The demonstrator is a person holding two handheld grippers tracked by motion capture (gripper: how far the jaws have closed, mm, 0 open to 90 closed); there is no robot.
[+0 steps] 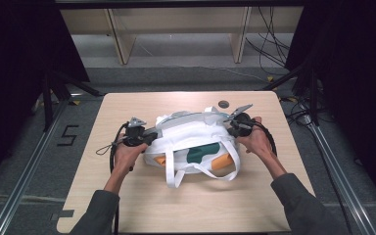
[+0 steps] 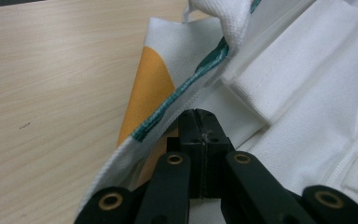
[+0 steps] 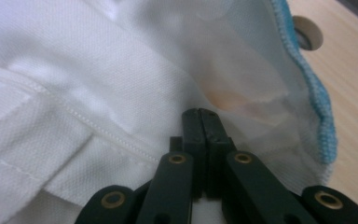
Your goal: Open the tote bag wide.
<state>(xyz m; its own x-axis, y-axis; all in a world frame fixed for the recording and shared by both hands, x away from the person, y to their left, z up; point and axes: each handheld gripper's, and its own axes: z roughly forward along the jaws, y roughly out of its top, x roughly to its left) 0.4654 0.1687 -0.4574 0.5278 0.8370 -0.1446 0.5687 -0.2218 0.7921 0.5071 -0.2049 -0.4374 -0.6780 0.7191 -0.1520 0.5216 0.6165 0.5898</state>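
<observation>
A white cloth tote bag [image 1: 191, 147] with green and orange print and white handles [image 1: 176, 174] lies in the middle of the wooden table [image 1: 127, 196]. My left gripper [image 1: 152, 134] is at the bag's left end. In the left gripper view its jaws [image 2: 199, 114] are shut tip to tip, tucked just inside the green-trimmed rim [image 2: 186, 88], with no cloth seen between them. My right gripper [image 1: 230, 128] is at the bag's right end. Its jaws [image 3: 200, 112] are also shut, pressed against the white lining [image 3: 98, 84] beside the blue-trimmed edge [image 3: 317, 102].
A round cable hole [image 1: 223, 103] sits in the table just behind the bag, also seen as the hole [image 3: 307, 32] in the right gripper view. Wooden shelving [image 1: 176, 29] and cables lie beyond the table. Dark frames stand on both sides.
</observation>
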